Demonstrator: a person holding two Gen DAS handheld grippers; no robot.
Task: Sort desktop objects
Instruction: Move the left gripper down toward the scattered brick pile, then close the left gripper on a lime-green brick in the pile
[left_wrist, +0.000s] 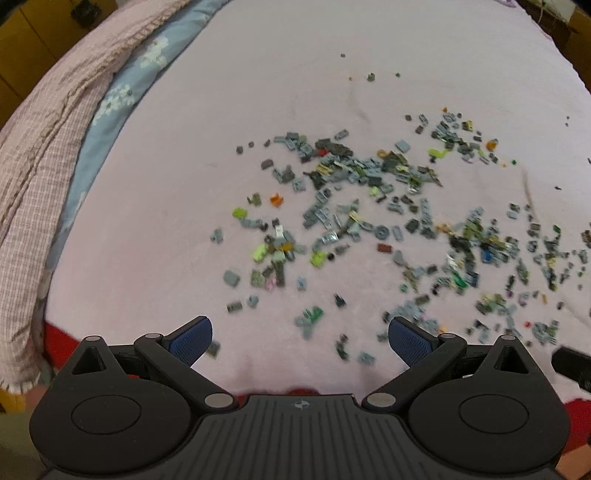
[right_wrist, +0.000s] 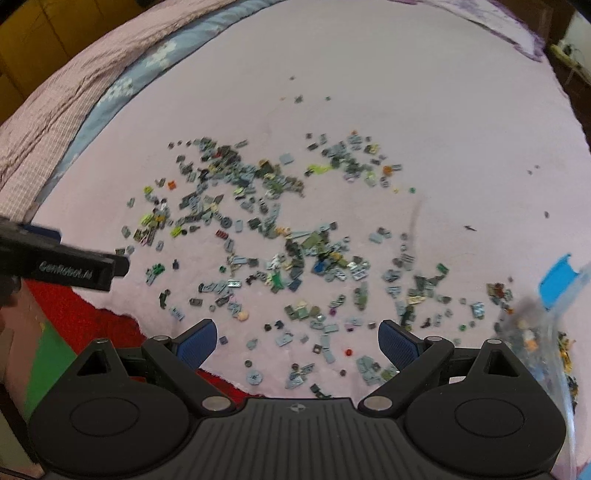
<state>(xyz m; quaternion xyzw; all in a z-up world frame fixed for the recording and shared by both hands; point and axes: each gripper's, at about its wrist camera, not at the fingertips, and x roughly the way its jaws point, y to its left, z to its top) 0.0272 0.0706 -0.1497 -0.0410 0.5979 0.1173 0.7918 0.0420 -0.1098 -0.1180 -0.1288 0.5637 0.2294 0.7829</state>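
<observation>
So there's a huge mess of tiny bricks (left_wrist: 369, 206) scattered over a pink bed sheet (left_wrist: 229, 110), mostly grey with some lime green, orange and black mixed in. Both views are a bit blurry, so I can't make out single pieces too well.

Left tongs (left_wrist: 300, 338) are wide open with nothing in them, hovering over the near edge of the bed. The bricks sit ahead of them and mostly off to the right; a few stragglers lie right between the blue pads (left_wrist: 192, 338), like a green and grey clump (left_wrist: 310, 317) just in front of the gap.

Right tongs (right_wrist: 297, 341) are also spread wide and empty. Here the bricks (right_wrist: 295, 243) are dead ahead and on both sides, with a bunch of small grey ones lying between the fingers and just past them.

In the right view the left gripper pokes in from the left edge as a black bar. On the far right is a clear bag (right_wrist: 543, 339) with pieces in it and a blue strip at its top, right beside the scatter.

A quilted pink blanket (left_wrist: 48, 122) and a blue floral one (left_wrist: 122, 96) are bunched along the far left of the bed. Red fabric (right_wrist: 99, 314) shows under the sheet's near edge.
</observation>
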